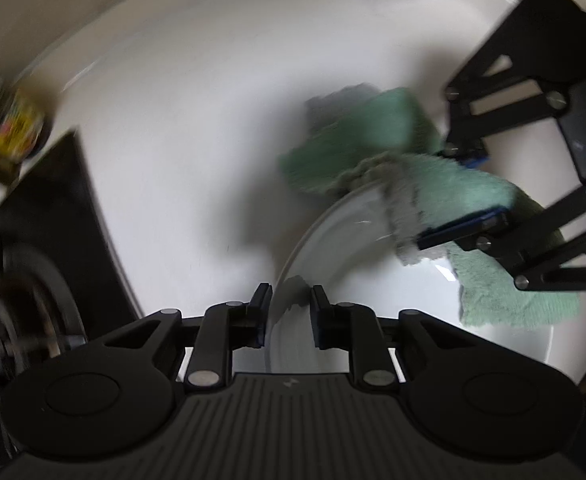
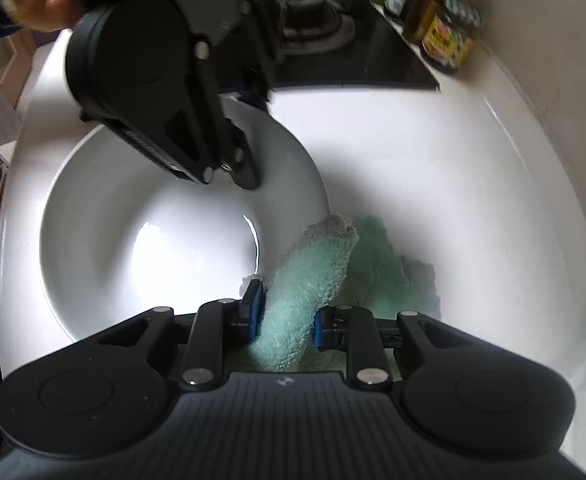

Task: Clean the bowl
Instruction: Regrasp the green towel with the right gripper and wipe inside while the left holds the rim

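Left tongs (image 1: 291, 312) pinch white bowl (image 2: 105, 216) by rim; right tongs (image 2: 283, 316) clamp green cloth (image 2: 305, 280) draped over bowl's right edge, on white worktop (image 2: 453, 184).

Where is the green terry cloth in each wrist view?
Left wrist: green terry cloth, right of centre, draped over the white ceramic bowl rim, in the right claw.
Right wrist: cloth, bottom centre, between that claw's blue pads.
Shared landmark: yellow-labelled jar.
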Motion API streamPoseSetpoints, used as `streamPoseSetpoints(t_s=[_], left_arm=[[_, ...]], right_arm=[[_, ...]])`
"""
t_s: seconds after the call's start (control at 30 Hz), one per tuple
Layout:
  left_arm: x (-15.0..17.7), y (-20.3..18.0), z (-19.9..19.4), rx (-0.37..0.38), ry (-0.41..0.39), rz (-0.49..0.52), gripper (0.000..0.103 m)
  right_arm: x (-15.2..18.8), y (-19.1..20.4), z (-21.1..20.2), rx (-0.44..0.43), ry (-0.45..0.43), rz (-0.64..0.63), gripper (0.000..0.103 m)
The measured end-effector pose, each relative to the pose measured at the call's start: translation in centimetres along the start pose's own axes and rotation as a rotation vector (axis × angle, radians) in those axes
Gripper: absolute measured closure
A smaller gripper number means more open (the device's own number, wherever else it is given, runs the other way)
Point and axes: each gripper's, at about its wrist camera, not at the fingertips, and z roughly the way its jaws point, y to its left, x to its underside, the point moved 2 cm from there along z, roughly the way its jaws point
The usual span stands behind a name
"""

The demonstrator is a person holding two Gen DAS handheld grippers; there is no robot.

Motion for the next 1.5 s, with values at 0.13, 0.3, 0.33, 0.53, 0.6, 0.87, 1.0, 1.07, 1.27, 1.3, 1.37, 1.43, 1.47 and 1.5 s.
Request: streamPoseSetpoints(t_s=[0.13, 0.3, 0.33, 0.53, 0.6, 0.87, 1.0, 1.07, 1.27, 1.3, 1.37, 1.43, 1.47, 1.5], left_arm=[[-0.7, -1.1, -0.9, 0.062, -0.006, 0.123, 0.083], [-0.8, -1.6, 0.1, 0.022, 0.016, 0.133, 0.076], [-0.8, -1.3, 0.1, 0.029, 0.009, 0.093, 0.075], [0.6, 1.2, 0.2, 0.035, -0.066, -0.243, 0.068], [1.4, 1.5, 0.4, 0.034, -0.08, -0.344, 0.066], [2.1, -1.2, 0.5, -0.103, -0.044, -0.117, 0.077], [0.6, -1.3, 0.1, -0.111, -0.015, 0.061, 0.08], [-0.7, -1.6, 0.1, -0.077, -0.011, 0.112, 0.08], [-3.5, -0.9, 1.1, 0.019, 0.076, 0.138, 0.075], [-3.5, -0.6, 1.1, 0.029, 0.064, 0.091, 0.071], [-3.1, 0.6, 1.3, 0.062, 0.041, -0.053, 0.067], [-2.5, 1.4, 1.5, 0.069, 0.022, -0.152, 0.065], [-2.0, 1.7, 1.5, 0.065, 0.002, -0.199, 0.065], [-1.4, 2.2, 1.6, 0.068, -0.014, -0.267, 0.065]], right_arm=[[-0.2, 0.2, -0.3, -0.045, -0.011, -0.093, 0.083], [-0.9, 0.0, 0.3, -0.069, 0.002, -0.133, 0.084], [-0.7, -0.1, 0.2, -0.067, -0.002, -0.091, 0.084], [2.2, 0.6, -1.1, 0.05, -0.011, 0.409, 0.085], [3.9, 1.6, -2.1, 0.074, -0.029, 0.658, 0.082], [4.2, 2.6, -2.1, 0.13, 0.009, 0.585, 0.082], [2.4, 1.6, -1.2, 0.104, 0.058, 0.189, 0.081], [1.8, 1.1, -1.0, 0.054, 0.034, 0.02, 0.081], [0.5, 0.8, -0.6, -0.019, 0.023, -0.173, 0.081], [0.7, 0.5, -0.7, -0.017, 0.018, -0.151, 0.081], [1.5, 0.6, -1.0, 0.014, -0.008, -0.007, 0.082], [2.4, 0.9, -1.3, 0.052, -0.031, 0.221, 0.082], [3.0, 1.1, -1.6, 0.072, -0.039, 0.338, 0.082], [3.4, 1.4, -1.9, 0.087, -0.046, 0.43, 0.082]])
